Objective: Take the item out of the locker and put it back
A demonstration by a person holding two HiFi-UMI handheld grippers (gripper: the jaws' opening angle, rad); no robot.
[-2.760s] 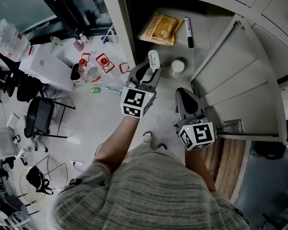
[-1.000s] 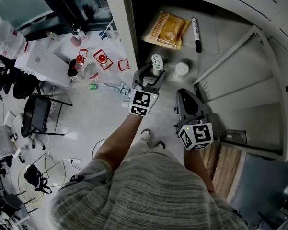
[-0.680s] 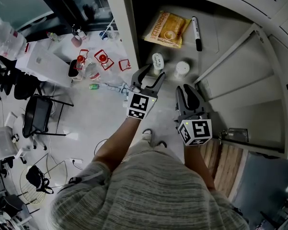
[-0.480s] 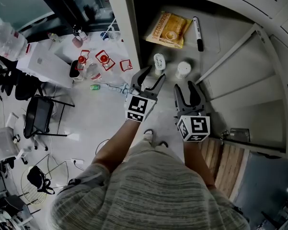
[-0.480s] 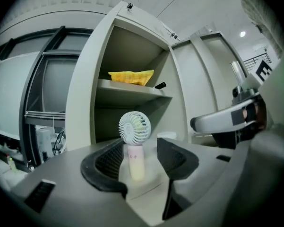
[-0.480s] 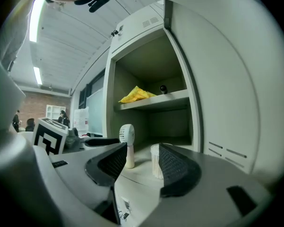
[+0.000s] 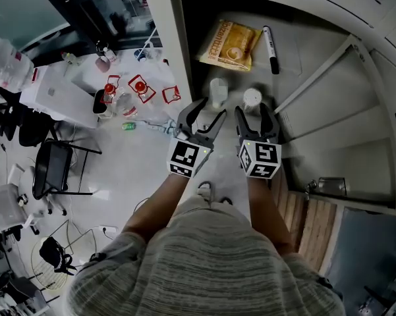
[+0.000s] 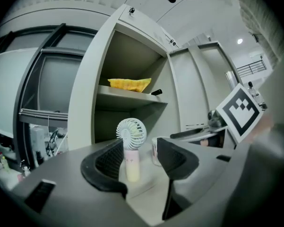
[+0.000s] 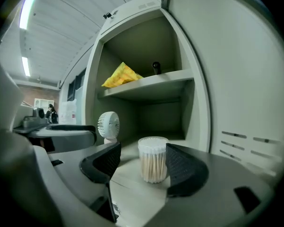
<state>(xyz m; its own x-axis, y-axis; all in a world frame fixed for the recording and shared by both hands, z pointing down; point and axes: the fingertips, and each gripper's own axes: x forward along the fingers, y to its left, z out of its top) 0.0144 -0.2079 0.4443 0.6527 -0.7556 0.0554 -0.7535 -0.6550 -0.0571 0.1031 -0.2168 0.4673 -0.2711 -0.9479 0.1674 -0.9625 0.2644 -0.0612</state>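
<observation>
Standing open: locker (image 7: 163,51), door (image 7: 342,117) out to right. Left tool (image 7: 211,110) jaws wide apart, empty, aimed at handheld fan (image 8: 131,135) upright on lower shelf (image 9: 132,176), no contact. Right tool (image 7: 254,112) jaws opening, nothing gripped. Cotton swab jar (image 9: 152,159) upright on same shelf, in line with gap, untouched. Yellow snack bag (image 7: 232,39) and black marker (image 7: 270,39) on upper shelf (image 7: 296,45).

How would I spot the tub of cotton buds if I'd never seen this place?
Look into the open locker, at its lower shelf, beneath the yellow packet. Two small things stand there side by side: the tub is the right-hand one, a clear round pot packed with upright sticks, while its neighbour is a white handheld fan.
</observation>
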